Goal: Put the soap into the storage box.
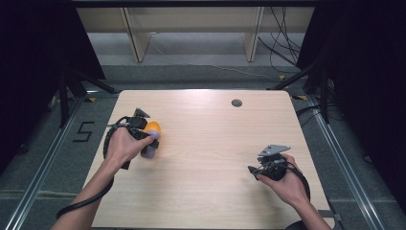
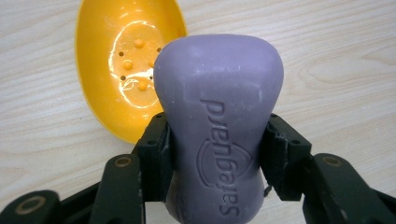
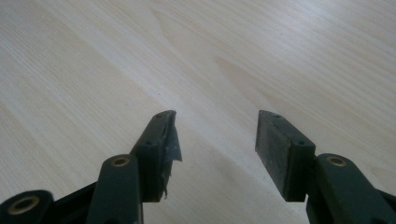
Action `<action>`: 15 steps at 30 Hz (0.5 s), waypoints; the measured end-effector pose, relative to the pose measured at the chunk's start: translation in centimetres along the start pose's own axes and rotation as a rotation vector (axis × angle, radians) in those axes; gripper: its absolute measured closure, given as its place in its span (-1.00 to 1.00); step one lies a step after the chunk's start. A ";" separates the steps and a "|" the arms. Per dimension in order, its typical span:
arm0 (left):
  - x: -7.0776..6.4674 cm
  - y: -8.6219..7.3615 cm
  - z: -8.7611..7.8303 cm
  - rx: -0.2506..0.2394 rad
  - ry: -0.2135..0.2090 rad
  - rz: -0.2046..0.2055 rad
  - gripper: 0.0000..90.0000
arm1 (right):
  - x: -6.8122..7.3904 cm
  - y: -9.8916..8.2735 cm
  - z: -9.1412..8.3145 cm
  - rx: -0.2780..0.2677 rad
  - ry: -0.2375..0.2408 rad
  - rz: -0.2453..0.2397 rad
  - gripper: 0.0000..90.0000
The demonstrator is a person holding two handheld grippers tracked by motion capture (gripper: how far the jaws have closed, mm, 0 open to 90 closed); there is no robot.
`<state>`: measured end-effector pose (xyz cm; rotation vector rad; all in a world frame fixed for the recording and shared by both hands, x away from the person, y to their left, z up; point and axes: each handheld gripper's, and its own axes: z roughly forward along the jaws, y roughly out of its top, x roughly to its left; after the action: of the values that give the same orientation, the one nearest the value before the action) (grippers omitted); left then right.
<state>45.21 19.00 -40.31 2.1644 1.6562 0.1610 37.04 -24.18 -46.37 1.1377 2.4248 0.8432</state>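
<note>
My left gripper (image 2: 217, 144) is clamped across the waist of a purple soap bar (image 2: 219, 126) stamped "Safeguard", held just above the pale wooden table (image 1: 210, 143) on its left side, with the far end of the bar overlapping the rim of a yellow oval soap dish (image 2: 121, 70) that lies open side up. My right gripper (image 3: 215, 140) hangs low over bare wood near the table's right edge, its jaws apart with nothing between them.
</note>
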 end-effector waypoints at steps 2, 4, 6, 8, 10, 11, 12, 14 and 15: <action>0.1 0.1 0.0 -0.003 0.000 -0.006 0.09 | 0.0 0.0 0.0 -0.007 0.000 0.003 0.06; 0.2 0.1 0.0 -0.002 0.001 -0.004 0.09 | 0.0 0.0 0.0 0.000 0.000 0.001 0.06; 0.3 0.3 -0.1 -0.005 0.003 -0.003 0.09 | 0.0 0.0 0.0 -0.007 -0.001 -0.008 0.06; 0.3 0.5 -0.1 -0.006 0.001 -0.008 0.09 | 0.0 0.0 0.0 -0.002 -0.002 0.000 0.06; 0.3 0.6 -0.1 -0.009 0.001 -0.009 0.09 | 0.0 0.0 0.0 -0.002 -0.001 0.000 0.06; 0.4 0.8 -0.1 -0.005 0.006 -0.006 0.09 | 0.0 0.0 0.0 -0.006 0.001 -0.006 0.06; 0.4 0.8 0.0 -0.007 0.003 -0.008 0.09 | 0.0 0.0 0.0 -0.007 0.001 -0.007 0.06; 0.4 0.9 0.0 -0.007 0.004 -0.015 0.09 | 0.0 0.0 0.0 -0.007 0.002 -0.007 0.06; 0.5 1.0 0.0 -0.003 0.006 -0.005 0.09 | 0.0 0.0 0.0 -0.006 0.001 -0.007 0.06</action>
<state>46.22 19.26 -40.03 2.1599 1.6634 0.1689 37.07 -24.19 -46.38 1.1259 2.4243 0.8489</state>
